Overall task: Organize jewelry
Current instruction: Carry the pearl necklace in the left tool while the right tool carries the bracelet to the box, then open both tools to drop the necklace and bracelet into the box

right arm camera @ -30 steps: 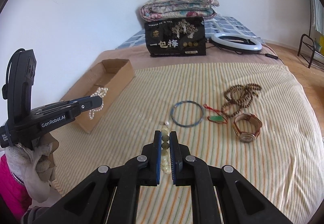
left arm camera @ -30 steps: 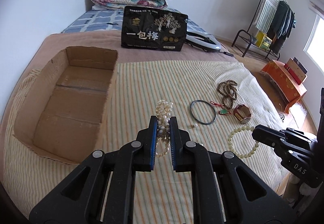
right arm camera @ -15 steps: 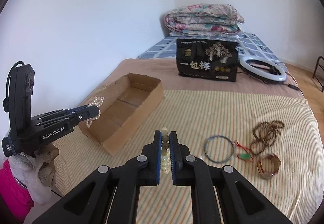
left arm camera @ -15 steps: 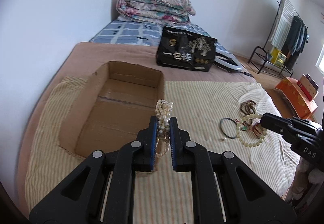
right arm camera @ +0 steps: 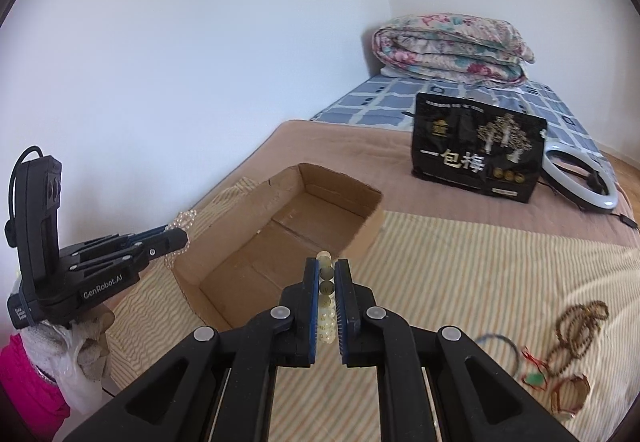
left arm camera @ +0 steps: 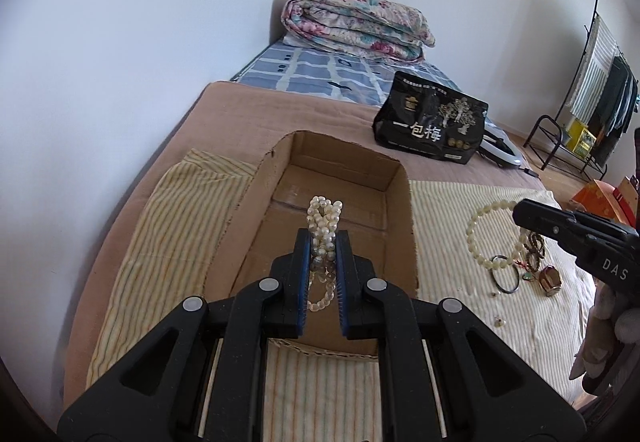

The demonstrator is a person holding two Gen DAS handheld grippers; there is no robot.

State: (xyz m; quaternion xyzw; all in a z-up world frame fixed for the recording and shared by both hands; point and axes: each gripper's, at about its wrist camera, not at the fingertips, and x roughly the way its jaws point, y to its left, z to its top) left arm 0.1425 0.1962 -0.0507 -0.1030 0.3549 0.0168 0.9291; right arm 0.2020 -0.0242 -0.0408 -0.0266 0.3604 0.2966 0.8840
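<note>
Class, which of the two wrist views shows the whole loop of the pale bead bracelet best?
The left wrist view: the pale bead bracelet hangs as an open ring from the right gripper. The right wrist view shows only a few beads between the pads.

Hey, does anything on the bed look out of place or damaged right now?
The cardboard box has rough, torn-looking cut edges along its rim. A tiny loose piece, maybe a bead or charm, lies alone on the striped cloth, apart from the jewelry pile.
</note>
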